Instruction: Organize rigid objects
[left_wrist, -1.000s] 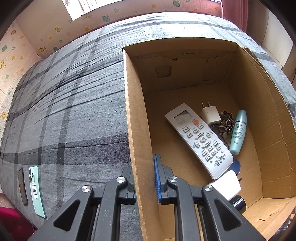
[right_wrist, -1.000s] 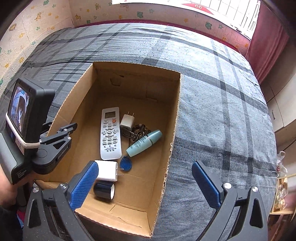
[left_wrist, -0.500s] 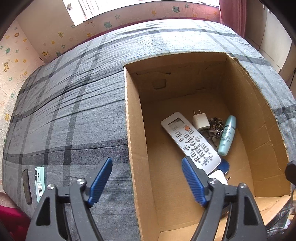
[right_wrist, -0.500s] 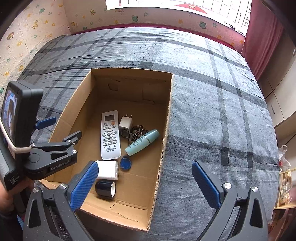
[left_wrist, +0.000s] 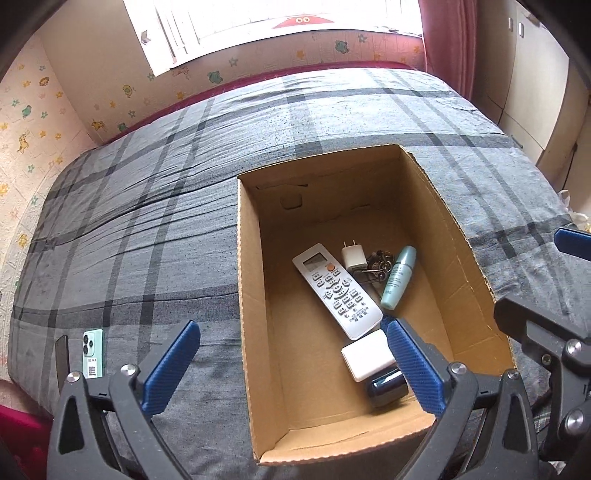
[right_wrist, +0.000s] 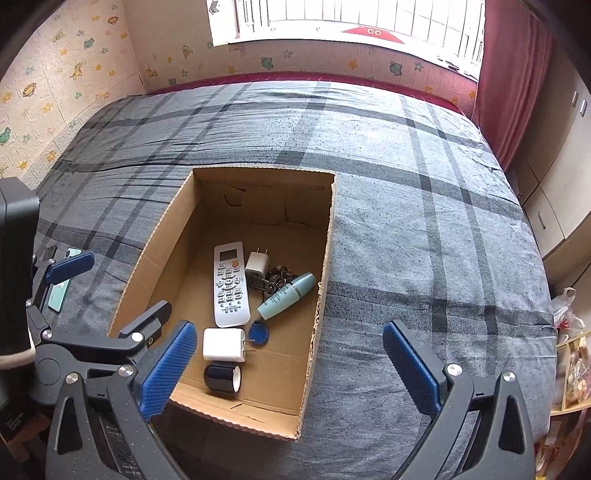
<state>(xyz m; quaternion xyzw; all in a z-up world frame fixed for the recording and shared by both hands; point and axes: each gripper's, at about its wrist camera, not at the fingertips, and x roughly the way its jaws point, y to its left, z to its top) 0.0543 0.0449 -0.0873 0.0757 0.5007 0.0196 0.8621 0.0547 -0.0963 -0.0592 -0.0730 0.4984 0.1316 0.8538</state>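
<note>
An open cardboard box sits on the grey plaid bed. In it lie a white remote, a small white charger, a bunch of keys, a pale teal bottle, a white adapter, a dark jar and a blue fob. My left gripper hangs above the box's left wall, jaws opening, gripping nothing. My right gripper is open and empty over the box's right wall.
A mint-green phone and a dark flat item lie on the bed's near left edge. Walls and a window bound the far side; a red curtain and cupboards stand at the right.
My left gripper let go of the box's left wall, opened wide and rose. Both views have pulled up and back from the box.
</note>
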